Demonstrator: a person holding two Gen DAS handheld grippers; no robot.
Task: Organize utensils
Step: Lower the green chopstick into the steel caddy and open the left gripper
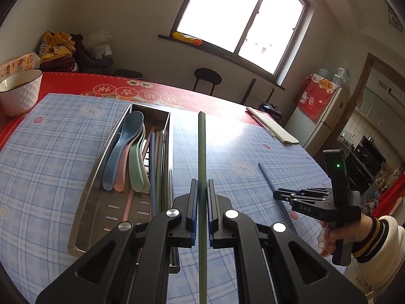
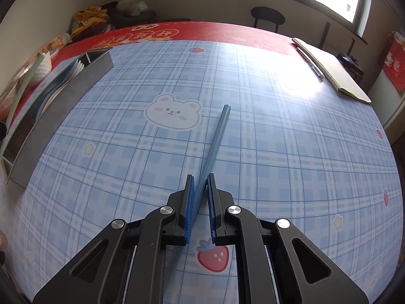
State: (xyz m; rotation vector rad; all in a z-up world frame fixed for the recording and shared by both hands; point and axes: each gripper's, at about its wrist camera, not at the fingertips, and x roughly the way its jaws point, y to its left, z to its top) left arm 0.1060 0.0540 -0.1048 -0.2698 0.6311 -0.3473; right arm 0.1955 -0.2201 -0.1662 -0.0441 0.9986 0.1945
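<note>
where clamped between the pads of the left claw (image 1: 202,190), green chopstick (image 1: 202,152) held straight out above the desk (image 1: 63,131), just right of the tray (image 1: 88,202). in the tray, spoons (image 1: 126,152) in blue, pink and green stacked on edge, with more chopsticks (image 1: 155,157) alongside by the right wall. further right, blue chopstick (image 2: 215,141) lying on the checked cloth (image 2: 278,152), pinched at its near end by the right claw (image 2: 201,192), pads closed on it, far tip resting near the bear print (image 2: 173,112). right claw gripped by a hand (image 1: 331,235) in a striped cuff. beyond, white bowl (image 1: 19,92) at the left on the red cover (image 1: 177,93); notebook (image 2: 334,73) with a pen (image 2: 310,62) at the far right edge.
</note>
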